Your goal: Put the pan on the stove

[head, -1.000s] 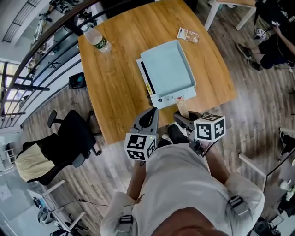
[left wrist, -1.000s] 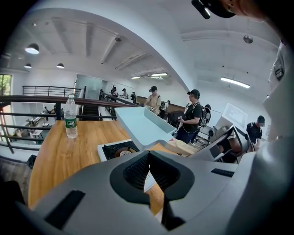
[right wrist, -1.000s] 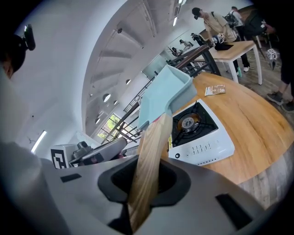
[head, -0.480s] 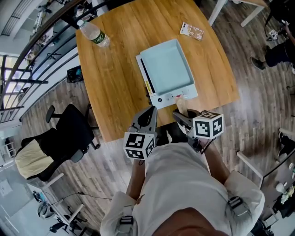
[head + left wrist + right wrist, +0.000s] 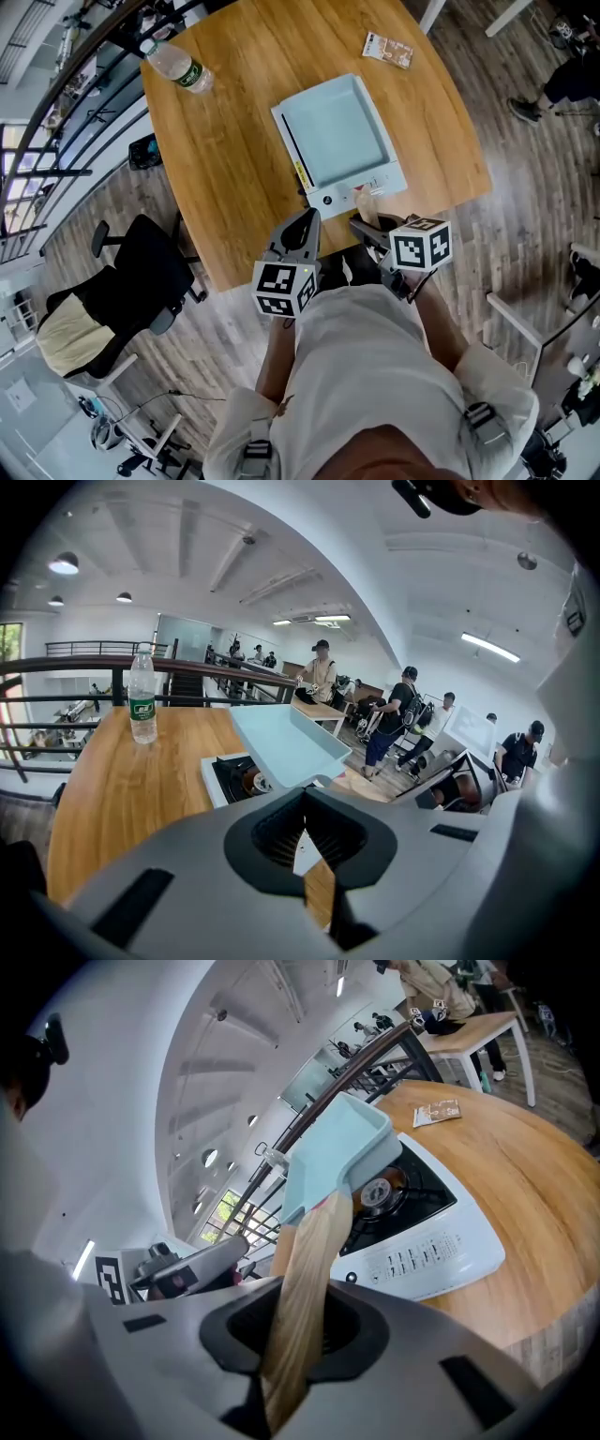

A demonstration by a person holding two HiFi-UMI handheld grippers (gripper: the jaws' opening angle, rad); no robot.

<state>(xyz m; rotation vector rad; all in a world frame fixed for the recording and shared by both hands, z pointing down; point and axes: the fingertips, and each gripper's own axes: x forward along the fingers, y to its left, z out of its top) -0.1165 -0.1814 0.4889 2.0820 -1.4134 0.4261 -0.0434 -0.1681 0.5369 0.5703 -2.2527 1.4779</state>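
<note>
Gripped the pan's wooden handle (image 5: 305,1269) between the jaws of the right gripper (image 5: 362,223), pressed on it from both sides. Had the jaws of the left gripper (image 5: 307,223) closed tip to tip, with nothing between them.

Held both grippers low and close in front of the chest, side by side and near each other, pointed forward and downward at the near edge of the surface. Had the left one beside the stove's near left corner and the right one at its control panel.

Stood on a wood-plank floor (image 5: 525,206) in a large, bright, white-ceilinged room, with a dark railing (image 5: 66,103) along the left. Faced a wooden surface (image 5: 234,122) with rounded corners. Saw a black office chair (image 5: 141,281) on the floor to its left, and other people (image 5: 321,672) standing by tables farther back.

Had the white stove (image 5: 361,195) on the surface near its front edge. Carried the light-blue square pan (image 5: 337,131) over the stove, raised and tilted, clear of the burner (image 5: 380,1190). Left a water bottle (image 5: 178,67) upright at the far left corner and a small printed packet (image 5: 387,50) flat at the far right, both well apart from the stove.
</note>
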